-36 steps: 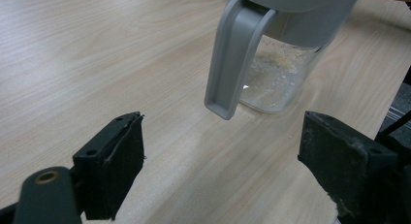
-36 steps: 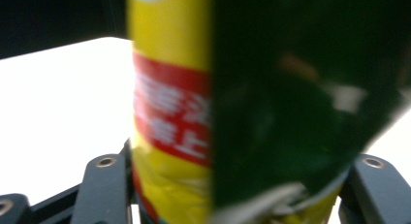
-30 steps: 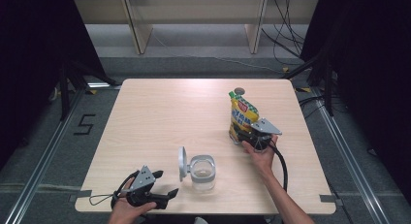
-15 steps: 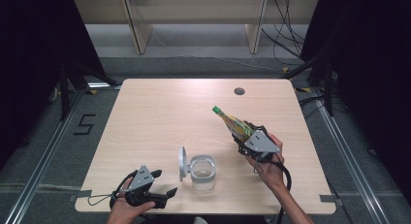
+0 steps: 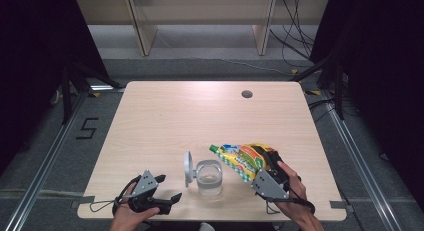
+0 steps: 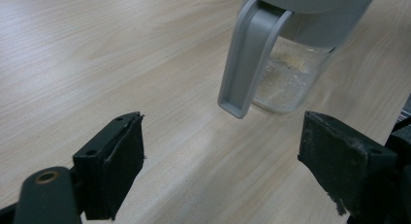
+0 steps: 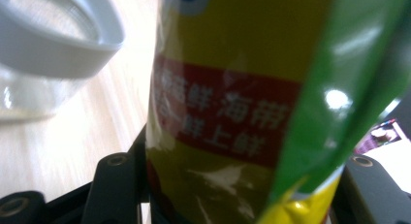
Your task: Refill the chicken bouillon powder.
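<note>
A yellow and green snack pouch (image 5: 240, 158) hangs tilted over the table's front right, its top corner pointing left toward a clear glass jar (image 5: 208, 177). My right gripper (image 5: 263, 164) is shut on the pouch's lower part; up close the pouch (image 7: 232, 112) sits between both jaws, with the jar's rim (image 7: 53, 44) to its left. The jar's grey hinged lid (image 5: 188, 168) stands open on its left side. My left gripper (image 5: 169, 187) rests open at the front left, and the jar (image 6: 286, 73) with its lid (image 6: 247, 59) lies beyond its spread fingers (image 6: 116, 161).
The wooden table (image 5: 175, 116) has a small round hole (image 5: 246, 94) near its back right. A low shelf unit (image 5: 200, 21) stands on the floor behind the table. Cables lie on the floor at the right.
The right gripper has carried the pouch from standing upright at the table's right toward the jar, lifting it and tipping its top to the left. The left gripper has stayed put.
</note>
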`<action>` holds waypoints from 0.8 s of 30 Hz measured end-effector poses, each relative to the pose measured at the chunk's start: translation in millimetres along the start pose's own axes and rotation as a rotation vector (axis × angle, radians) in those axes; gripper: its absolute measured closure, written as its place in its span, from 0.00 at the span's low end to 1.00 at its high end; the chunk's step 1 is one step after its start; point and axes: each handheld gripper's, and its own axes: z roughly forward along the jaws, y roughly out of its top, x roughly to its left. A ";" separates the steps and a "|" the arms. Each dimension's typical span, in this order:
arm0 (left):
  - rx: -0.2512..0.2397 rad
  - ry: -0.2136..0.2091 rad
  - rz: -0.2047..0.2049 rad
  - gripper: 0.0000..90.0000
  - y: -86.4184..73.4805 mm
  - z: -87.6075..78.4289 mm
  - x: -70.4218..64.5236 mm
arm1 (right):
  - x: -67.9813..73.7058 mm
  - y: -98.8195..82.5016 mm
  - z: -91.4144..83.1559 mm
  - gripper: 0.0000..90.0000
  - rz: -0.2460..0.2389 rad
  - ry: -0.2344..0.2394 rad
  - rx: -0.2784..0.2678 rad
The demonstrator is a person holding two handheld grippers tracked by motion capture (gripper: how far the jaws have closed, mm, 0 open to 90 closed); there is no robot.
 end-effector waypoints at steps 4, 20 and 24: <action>0.000 0.005 -0.022 0.18 -0.3 -0.1 -0.8 | 7.0 2.8 -5.6 0.48 -0.130 -0.030 0.033; 0.001 0.009 0.008 0.18 -0.1 -0.1 0.3 | 25.2 12.3 -9.7 0.50 -0.627 -0.102 0.169; 0.007 0.019 0.007 0.18 -0.8 -0.3 2.1 | 23.9 13.1 -8.1 0.50 -0.713 -0.110 0.134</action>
